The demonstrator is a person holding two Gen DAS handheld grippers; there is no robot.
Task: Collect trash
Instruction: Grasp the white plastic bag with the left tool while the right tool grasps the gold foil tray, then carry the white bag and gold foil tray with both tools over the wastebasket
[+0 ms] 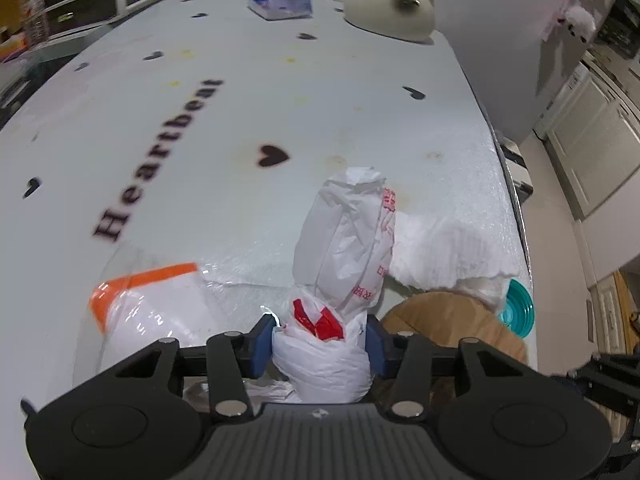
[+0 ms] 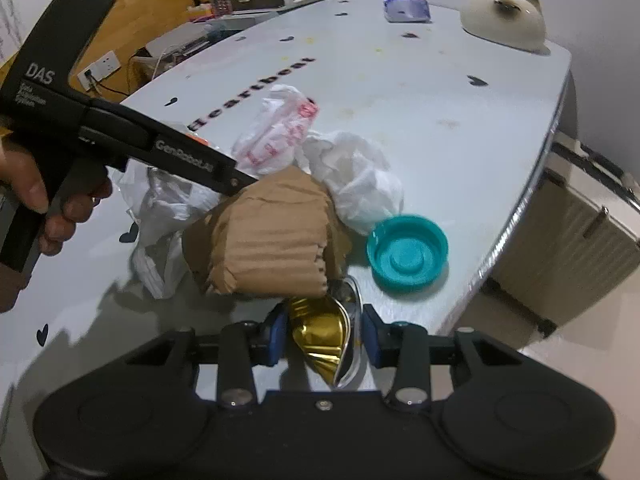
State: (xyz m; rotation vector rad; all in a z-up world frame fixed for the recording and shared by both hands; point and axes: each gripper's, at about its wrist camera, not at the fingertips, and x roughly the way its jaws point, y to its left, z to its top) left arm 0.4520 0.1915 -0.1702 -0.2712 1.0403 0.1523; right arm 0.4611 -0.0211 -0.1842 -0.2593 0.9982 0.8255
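Note:
My left gripper (image 1: pixel 320 344) is shut on a white plastic bag with red print (image 1: pixel 344 248); both blue pads press its knotted lower part. In the right wrist view my right gripper (image 2: pixel 324 336) is shut on a crumpled gold foil piece (image 2: pixel 320 332) with a silvery rim. Just ahead lie a folded piece of brown corrugated cardboard (image 2: pixel 272 236), a teal plastic lid (image 2: pixel 408 252) and a crumpled white bag (image 2: pixel 360 176). A clear bag with an orange stripe (image 1: pixel 148 300) lies left of the left gripper. A hand (image 2: pixel 52 208) holds the left gripper's black body (image 2: pixel 120 136), whose fingertips the cardboard hides.
The white tablecloth (image 1: pixel 240 100) carries black hearts and the word "Heartbeat". At the far end stand a cat-shaped ceramic piece (image 1: pixel 392 8) and a blue tissue pack (image 1: pixel 280 0). The table's right edge (image 1: pixel 516 208) runs close by the trash. Cabinets stand beyond it.

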